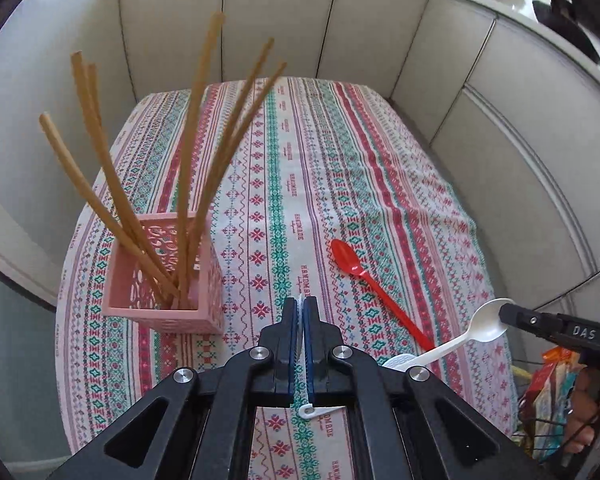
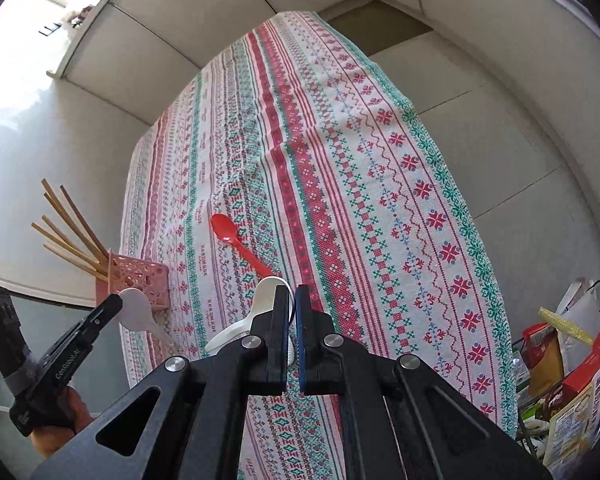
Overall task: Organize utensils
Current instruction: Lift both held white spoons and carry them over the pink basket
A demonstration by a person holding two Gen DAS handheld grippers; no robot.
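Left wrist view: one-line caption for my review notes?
Left gripper shut on a white utensil's handle beside the pink holder of chopsticks; red spoon on the tablecloth.

Materials and finishes — worktop items

Tablecloth (image 1: 340,168): woven cloth, matt. Red spoon (image 1: 380,292): glossy plastic. Pink holder (image 1: 160,280): pierced matt plastic. Chopsticks (image 1: 196,128): wood-like, matt — white spoon (image 1: 472,332): smooth plastic.

A table under a red, green and white patterned cloth (image 2: 340,184) is hemmed by pale panelled walls (image 1: 268,16). Daylight floods a window (image 2: 24,20) at ten o'clock; packaged goods (image 2: 572,368) crowd four o'clock.
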